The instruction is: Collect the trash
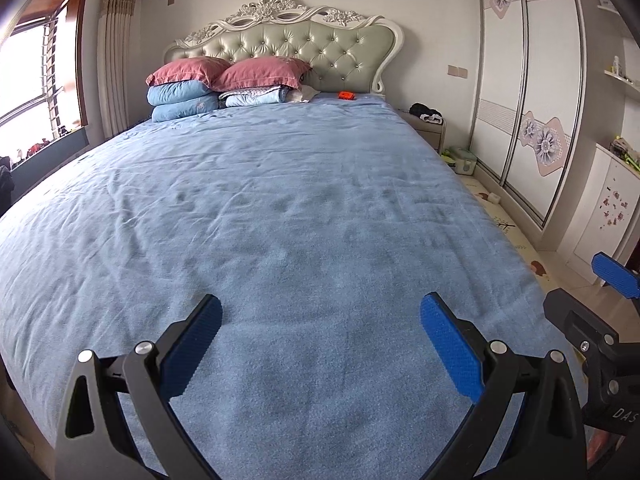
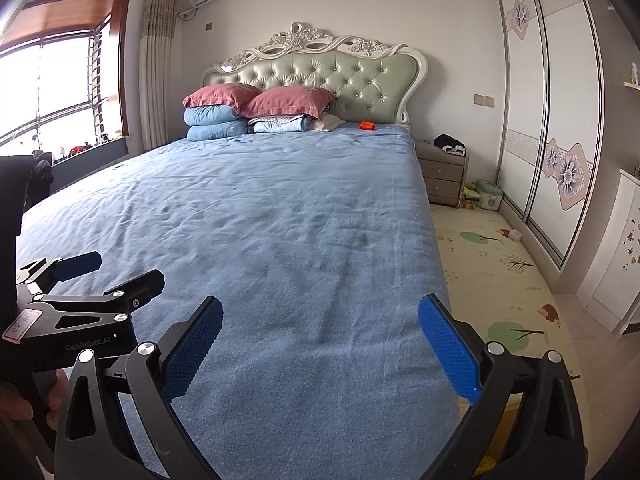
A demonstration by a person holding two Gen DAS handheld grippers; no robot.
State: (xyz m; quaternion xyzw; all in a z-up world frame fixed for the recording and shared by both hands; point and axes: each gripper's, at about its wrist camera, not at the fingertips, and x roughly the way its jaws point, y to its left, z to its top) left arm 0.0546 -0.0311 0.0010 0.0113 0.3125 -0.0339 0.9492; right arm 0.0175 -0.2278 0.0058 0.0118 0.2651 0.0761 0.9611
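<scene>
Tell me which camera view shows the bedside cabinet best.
The right wrist view: the bedside cabinet shows its top, front and both drawers beside the bed. In the left wrist view the bed edge hides most of it; only its top and a front strip show.

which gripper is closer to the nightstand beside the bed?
Right. The right gripper hangs over the bed's foot corner on the nightstand side; the left gripper sits further toward the window side. Both far from it.
</scene>
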